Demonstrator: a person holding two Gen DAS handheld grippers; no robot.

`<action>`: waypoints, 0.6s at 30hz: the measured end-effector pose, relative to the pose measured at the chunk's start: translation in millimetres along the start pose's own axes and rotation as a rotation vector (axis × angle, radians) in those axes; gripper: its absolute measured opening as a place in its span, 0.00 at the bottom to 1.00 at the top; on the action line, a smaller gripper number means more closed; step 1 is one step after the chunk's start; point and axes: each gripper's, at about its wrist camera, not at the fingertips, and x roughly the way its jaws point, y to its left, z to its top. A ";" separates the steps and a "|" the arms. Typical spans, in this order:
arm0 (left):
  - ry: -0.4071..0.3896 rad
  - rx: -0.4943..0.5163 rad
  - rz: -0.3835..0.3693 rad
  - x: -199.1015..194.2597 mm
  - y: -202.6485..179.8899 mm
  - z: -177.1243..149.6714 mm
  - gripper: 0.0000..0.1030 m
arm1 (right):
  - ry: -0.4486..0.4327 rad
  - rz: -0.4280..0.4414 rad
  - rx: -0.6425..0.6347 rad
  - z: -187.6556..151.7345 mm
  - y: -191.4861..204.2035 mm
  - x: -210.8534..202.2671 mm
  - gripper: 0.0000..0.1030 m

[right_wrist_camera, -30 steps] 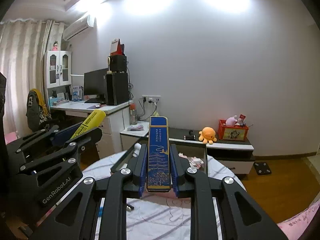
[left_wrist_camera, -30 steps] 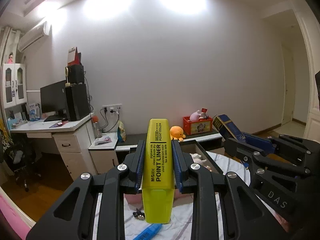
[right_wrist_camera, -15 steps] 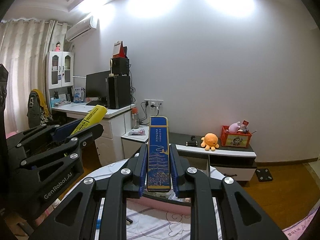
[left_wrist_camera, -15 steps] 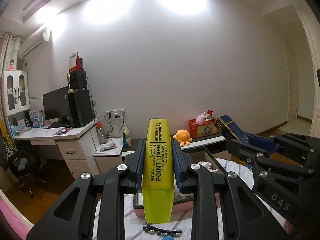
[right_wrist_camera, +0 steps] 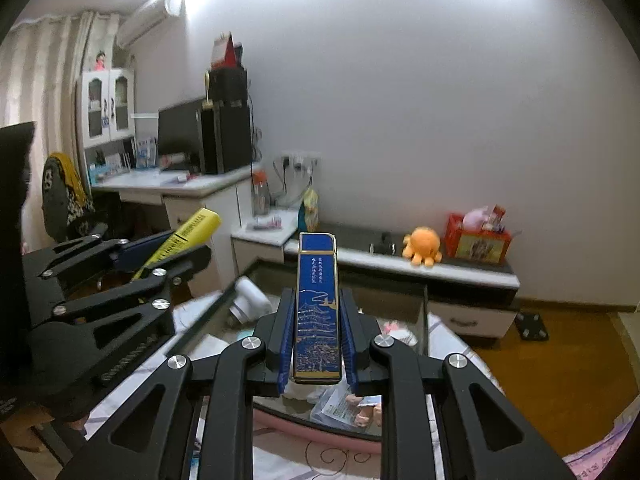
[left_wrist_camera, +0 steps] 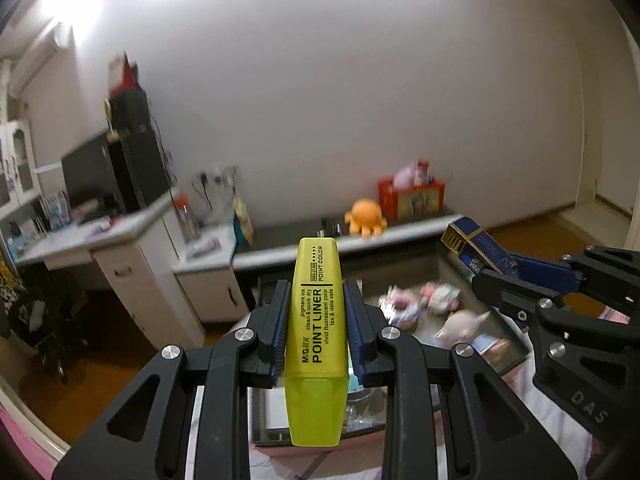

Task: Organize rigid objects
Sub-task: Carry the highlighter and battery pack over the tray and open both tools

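My left gripper (left_wrist_camera: 316, 300) is shut on a yellow highlighter (left_wrist_camera: 316, 332) marked POINT LINER, held upright above a clear storage box (left_wrist_camera: 440, 272). My right gripper (right_wrist_camera: 317, 312) is shut on a flat blue box with gold print (right_wrist_camera: 317, 312), also above the clear box (right_wrist_camera: 424, 300). Each gripper shows in the other's view: the right one with the blue box (left_wrist_camera: 476, 248), the left one with the highlighter (right_wrist_camera: 180, 240). The clear box holds small toys and packets (left_wrist_camera: 432, 300).
The clear box sits on a pink base (right_wrist_camera: 316, 436) on a table with a white patterned cloth (right_wrist_camera: 320, 460). Behind are a white desk with a computer (right_wrist_camera: 200, 140), a low cabinet with an orange octopus toy (right_wrist_camera: 422, 246) and a red box (right_wrist_camera: 476, 240).
Both grippers have moved forward and tipped down over the clear box, whose inside now shows below them. Both still hold their objects.
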 end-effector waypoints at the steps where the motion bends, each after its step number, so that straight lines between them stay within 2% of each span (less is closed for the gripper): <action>1: 0.038 0.001 -0.003 15.2 -0.5 -5.8 0.25 | 0.028 0.004 0.001 -4.6 -2.3 13.1 0.20; 5: 0.127 0.008 -0.016 52.5 -4.2 -21.4 0.25 | 0.125 0.011 0.011 -24.0 -9.9 55.0 0.20; 9: 0.166 0.012 -0.007 75.1 -5.3 -28.6 0.25 | 0.185 -0.002 0.028 -43.8 -19.6 78.0 0.20; 14: 0.170 0.005 0.000 84.6 -4.2 -26.7 0.29 | 0.186 -0.037 0.022 -46.8 -25.2 83.5 0.21; 15: 0.167 0.003 -0.001 83.3 -3.5 -26.3 0.35 | 0.187 -0.035 0.027 -47.1 -26.1 82.8 0.22; 16: 0.166 0.001 0.001 81.9 -2.9 -25.4 0.50 | 0.181 -0.034 0.036 -47.6 -27.7 79.9 0.22; 17: 0.155 -0.001 0.009 77.0 -2.5 -24.1 0.59 | 0.174 -0.041 0.040 -45.7 -27.4 78.0 0.25; 18: 0.134 -0.003 0.019 70.5 -2.2 -22.7 0.73 | 0.156 -0.051 0.047 -42.3 -27.2 71.4 0.31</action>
